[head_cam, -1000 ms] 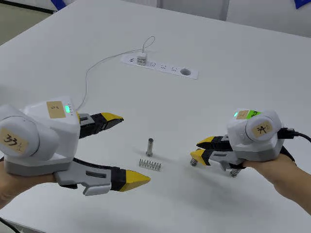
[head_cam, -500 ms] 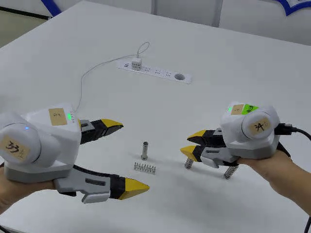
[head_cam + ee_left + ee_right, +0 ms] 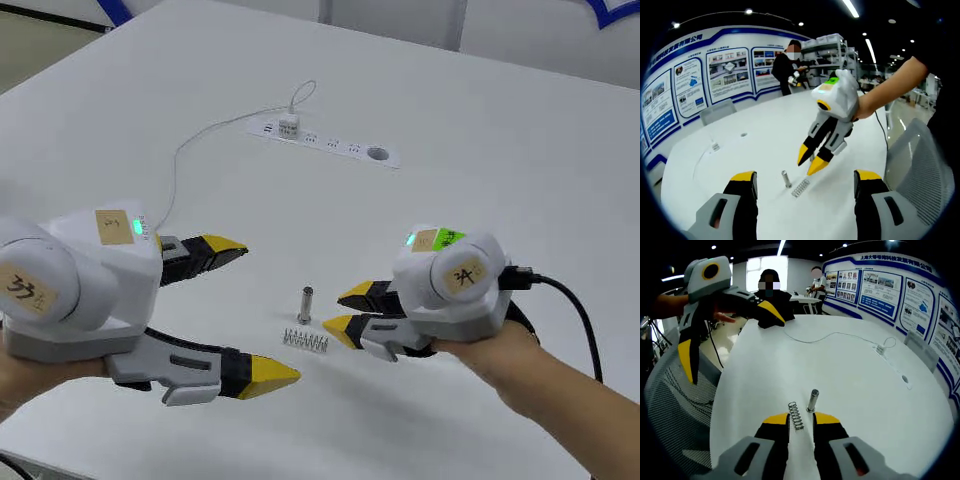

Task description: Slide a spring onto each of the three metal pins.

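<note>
Brightness: bright and even across the white bench [image 3: 500, 150] in the head view; the room behind it is dimmer in both gripper views.
Light source: overhead, from white ceiling strip lights [image 3: 852, 8] and small round ceiling spots [image 3: 748, 11]; a bright white back-wall panel [image 3: 767, 267] also glows.
Shadows: soft and faint under the left hand-held gripper [image 3: 270, 310] and the right hand-held gripper [image 3: 338, 310].
Glare: the lights and the panel blow out to white.
Distortion: strong fisheye bending; the blue-framed wall posters [image 3: 690, 85] curve.
Focus: the head view is sharp; the edges of the gripper views are slightly soft.

White power strip [image 3: 325, 143] with cable [image 3: 177, 170] on table [image 3: 500, 150]
</note>
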Demonstrator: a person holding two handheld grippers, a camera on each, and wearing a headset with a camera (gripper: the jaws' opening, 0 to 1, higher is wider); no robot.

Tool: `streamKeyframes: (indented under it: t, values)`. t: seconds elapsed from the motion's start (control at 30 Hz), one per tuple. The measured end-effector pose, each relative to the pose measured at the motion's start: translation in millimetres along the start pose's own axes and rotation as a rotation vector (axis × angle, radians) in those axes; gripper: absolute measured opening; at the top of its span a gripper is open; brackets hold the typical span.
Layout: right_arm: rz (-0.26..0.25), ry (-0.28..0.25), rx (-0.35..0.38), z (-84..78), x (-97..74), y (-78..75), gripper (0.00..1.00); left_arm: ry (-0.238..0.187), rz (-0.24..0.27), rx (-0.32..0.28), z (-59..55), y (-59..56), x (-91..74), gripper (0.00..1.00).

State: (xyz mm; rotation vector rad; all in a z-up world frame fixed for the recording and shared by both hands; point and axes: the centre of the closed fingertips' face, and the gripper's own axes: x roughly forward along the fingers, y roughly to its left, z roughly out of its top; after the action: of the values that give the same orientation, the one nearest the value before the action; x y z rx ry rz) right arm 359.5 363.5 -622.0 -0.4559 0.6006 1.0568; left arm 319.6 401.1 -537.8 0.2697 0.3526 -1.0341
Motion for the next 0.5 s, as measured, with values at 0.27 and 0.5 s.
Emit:
streamKeyframes:
  t: [0.27,0.5]
  values:
    - [0.019,0.068,-0.015,-17.0,16.9,3.9,0.19,0.009,0.003,-0.023,-9.6,1.5,1.1,0.81]
    - [0.033,0.113,-0.013,-26.7,27.6,3.4,0.19,0.002,-0.007,-0.044,-11.1,-1.1,4.3,0.81]
